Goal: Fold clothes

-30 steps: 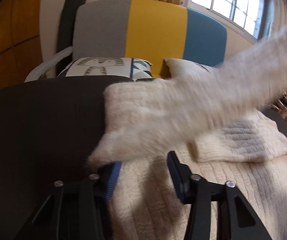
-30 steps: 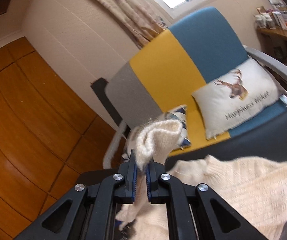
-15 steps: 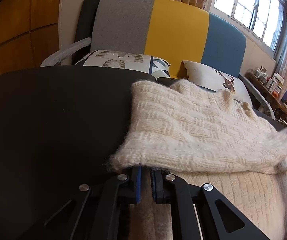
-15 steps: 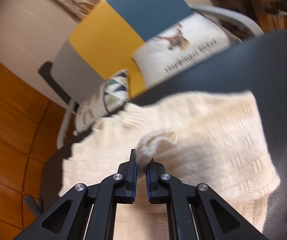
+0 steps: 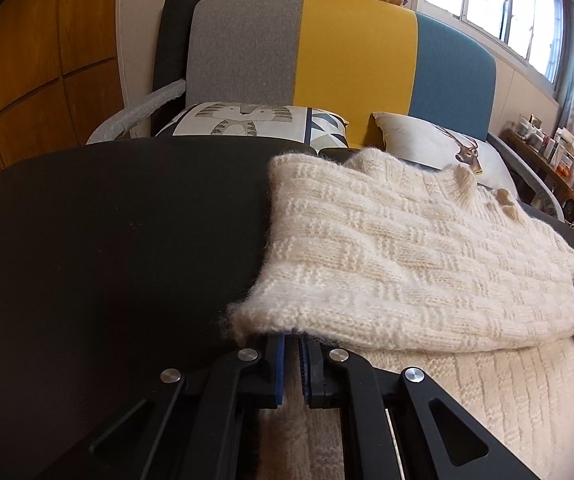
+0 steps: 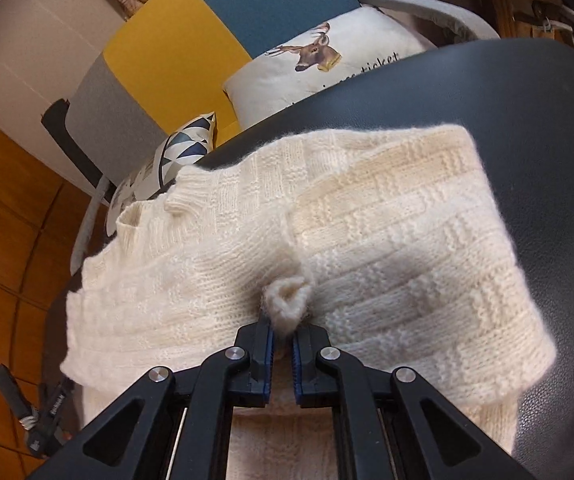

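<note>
- A cream, chunky basket-knit sweater [image 5: 399, 252] lies on a dark, round-edged tabletop [image 5: 107, 232], filling its right half as the left wrist view shows it.
- The sweater's upper layer is folded over onto the lower layer, which shows beneath it at the near edge.
- The left gripper [image 5: 291, 344], black with blue pads, is pinched onto the near left corner of that folded layer; its jaws are nearly together with the knit edge draped over the tips.
- The right gripper [image 6: 281, 334] clamps a small bunched loop of the same sweater [image 6: 287, 240] between its blue pads, low against the cloth.
- In the right wrist view, a folded sleeve lies across the right side of the garment.
- Behind the table stands a sofa with a grey, yellow and blue backrest [image 5: 343, 48].
- A white cushion printed with a deer [image 6: 327, 64] and a cushion with a cat drawing [image 5: 239, 120] rest on the sofa.
</note>
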Action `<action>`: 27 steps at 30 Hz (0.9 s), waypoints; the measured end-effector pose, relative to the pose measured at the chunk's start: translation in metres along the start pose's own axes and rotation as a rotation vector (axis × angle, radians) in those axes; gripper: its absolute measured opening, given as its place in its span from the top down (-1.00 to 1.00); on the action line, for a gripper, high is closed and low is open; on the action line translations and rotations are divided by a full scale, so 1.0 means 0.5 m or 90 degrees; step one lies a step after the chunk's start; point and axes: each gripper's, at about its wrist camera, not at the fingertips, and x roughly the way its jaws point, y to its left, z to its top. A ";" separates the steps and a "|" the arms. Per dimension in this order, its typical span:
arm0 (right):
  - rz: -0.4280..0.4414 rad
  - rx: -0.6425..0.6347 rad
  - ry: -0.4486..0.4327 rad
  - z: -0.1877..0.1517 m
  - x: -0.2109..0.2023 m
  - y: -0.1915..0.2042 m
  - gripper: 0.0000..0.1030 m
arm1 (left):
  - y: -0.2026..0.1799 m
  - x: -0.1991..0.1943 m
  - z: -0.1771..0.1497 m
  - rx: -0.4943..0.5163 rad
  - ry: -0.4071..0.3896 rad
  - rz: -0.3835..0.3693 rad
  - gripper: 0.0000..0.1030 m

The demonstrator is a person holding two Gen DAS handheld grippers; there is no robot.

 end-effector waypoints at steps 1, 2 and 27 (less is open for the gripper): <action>-0.006 -0.010 -0.003 -0.002 0.000 0.004 0.92 | 0.003 -0.001 0.000 -0.003 0.001 -0.007 0.83; -0.013 -0.021 -0.005 -0.003 0.000 0.008 0.90 | 0.005 -0.002 0.000 -0.007 0.001 -0.014 0.83; -0.051 -0.257 -0.049 0.006 -0.035 0.157 0.74 | -0.163 -0.007 0.059 0.141 0.018 -0.012 0.66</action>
